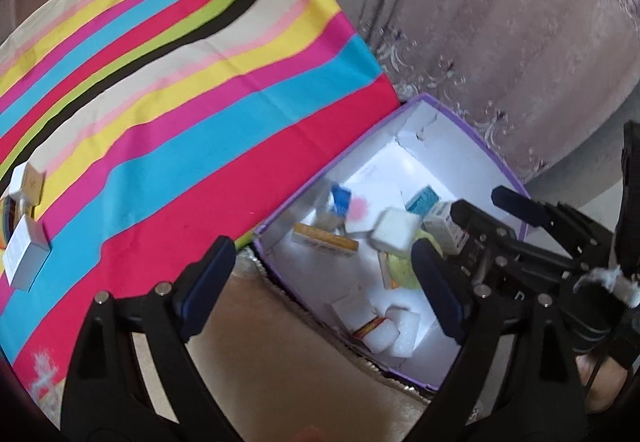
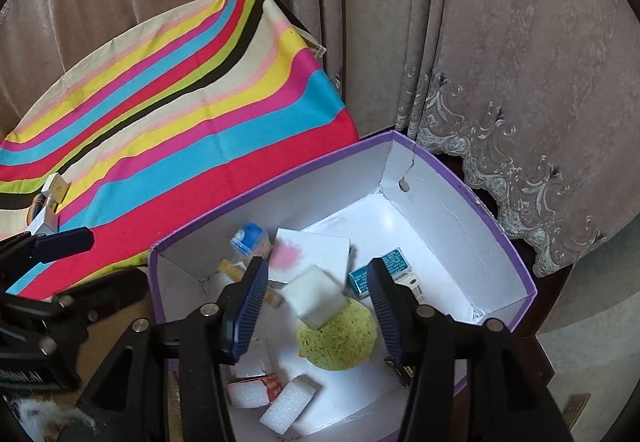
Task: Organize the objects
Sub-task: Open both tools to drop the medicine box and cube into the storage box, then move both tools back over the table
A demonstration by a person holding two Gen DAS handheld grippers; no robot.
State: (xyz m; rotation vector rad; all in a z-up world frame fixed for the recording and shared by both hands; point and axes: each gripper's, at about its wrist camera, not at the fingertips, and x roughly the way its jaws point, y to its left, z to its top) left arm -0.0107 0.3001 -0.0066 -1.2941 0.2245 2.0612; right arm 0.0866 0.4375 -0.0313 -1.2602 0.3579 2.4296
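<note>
No print on any carton can be read; the lettering on the teal carton and on the white cartons is too blurred or small.

A white foam block lies tilted inside the purple-rimmed cardboard box, resting on a yellow-green sponge. It sits between the right gripper pads and clear of both, blurred at its edges. Those jaws stand apart and hold nothing.

Around it in the box lie a white card with a pink smudge, a blue-and-white carton, two more foam pieces and a red-and-white carton.

The left gripper hangs over the near left corner of the box, jaws wide apart and empty. Two white cartons stand on the striped cloth, well left of the box.
</note>
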